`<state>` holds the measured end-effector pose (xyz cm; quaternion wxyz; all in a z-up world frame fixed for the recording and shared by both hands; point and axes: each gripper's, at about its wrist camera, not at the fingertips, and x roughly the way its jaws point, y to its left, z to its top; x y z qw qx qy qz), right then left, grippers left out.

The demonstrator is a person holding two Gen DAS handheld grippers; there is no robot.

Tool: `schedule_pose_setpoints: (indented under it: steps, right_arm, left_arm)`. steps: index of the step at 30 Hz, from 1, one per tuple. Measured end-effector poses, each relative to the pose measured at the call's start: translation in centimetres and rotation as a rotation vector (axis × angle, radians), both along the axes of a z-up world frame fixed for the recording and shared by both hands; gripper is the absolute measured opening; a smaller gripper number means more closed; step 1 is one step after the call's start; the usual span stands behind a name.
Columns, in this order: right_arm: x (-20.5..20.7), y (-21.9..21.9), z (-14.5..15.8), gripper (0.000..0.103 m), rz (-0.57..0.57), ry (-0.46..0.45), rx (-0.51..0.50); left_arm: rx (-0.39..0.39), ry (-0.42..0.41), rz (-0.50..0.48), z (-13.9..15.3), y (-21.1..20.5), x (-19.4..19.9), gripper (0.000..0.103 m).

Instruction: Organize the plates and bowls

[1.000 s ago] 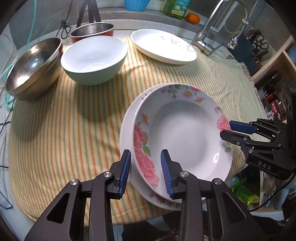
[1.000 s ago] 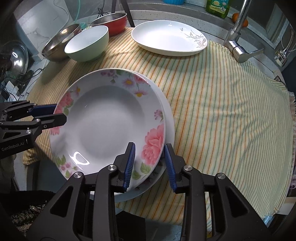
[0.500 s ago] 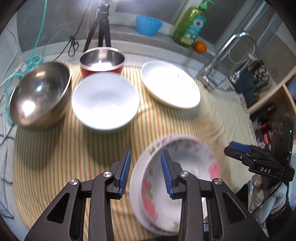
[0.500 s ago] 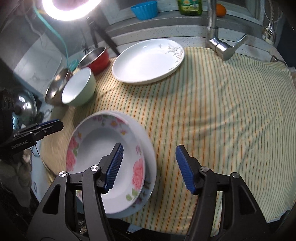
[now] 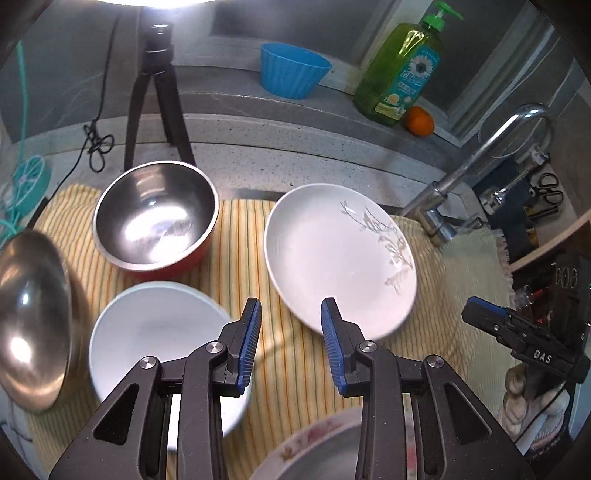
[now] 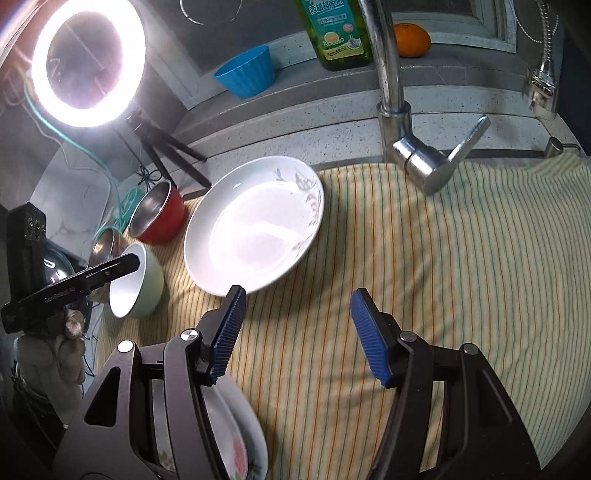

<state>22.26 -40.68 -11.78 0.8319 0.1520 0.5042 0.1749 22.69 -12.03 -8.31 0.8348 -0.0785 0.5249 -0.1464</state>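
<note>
A white plate with a grey leaf print (image 5: 340,254) (image 6: 255,225) lies on the striped cloth (image 5: 291,354) (image 6: 461,258). Left of it stand a red steel-lined bowl (image 5: 155,221) (image 6: 159,214), a pale green bowl (image 5: 155,343) (image 6: 136,280) and a large steel bowl (image 5: 29,321). The stacked floral plates (image 5: 317,450) (image 6: 236,450) sit at the near edge, below both grippers. My left gripper (image 5: 291,345) is open and empty, above the cloth between the green bowl and the white plate. My right gripper (image 6: 297,334) is wide open and empty, just in front of the white plate.
A chrome faucet (image 6: 399,110) (image 5: 476,177) stands at the cloth's far right. On the ledge behind are a blue cup (image 5: 291,70), a green soap bottle (image 5: 402,70) and an orange (image 6: 410,35). A ring light (image 6: 86,61) on a tripod (image 5: 155,99) stands at the far left.
Both grippers have let go of the floral plates, lifted and moved forward toward the white plate. The right gripper has opened wide. The floral plates now lie at the frames' bottom edge.
</note>
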Motion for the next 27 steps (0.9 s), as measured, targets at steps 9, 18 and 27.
schedule_pose_setpoints:
  steps: [9, 18, 27]
  right_arm:
    - [4.4, -0.1, -2.3, 0.062, 0.010, 0.017, 0.004]
    - [7.4, 0.8, -4.4, 0.055, 0.038, 0.043, 0.017]
    - [9.2, 2.4, -5.9, 0.028, 0.079, 0.067, -0.009]
  left_arm:
    - [0.059, 0.083, 0.020, -3.0, -1.4, 4.6, 0.032]
    - [0.091, 0.136, 0.020, -4.5, -2.0, 6.4, 0.032]
    - [0.097, 0.124, 0.005, -5.3, -2.6, 7.3, 0.025]
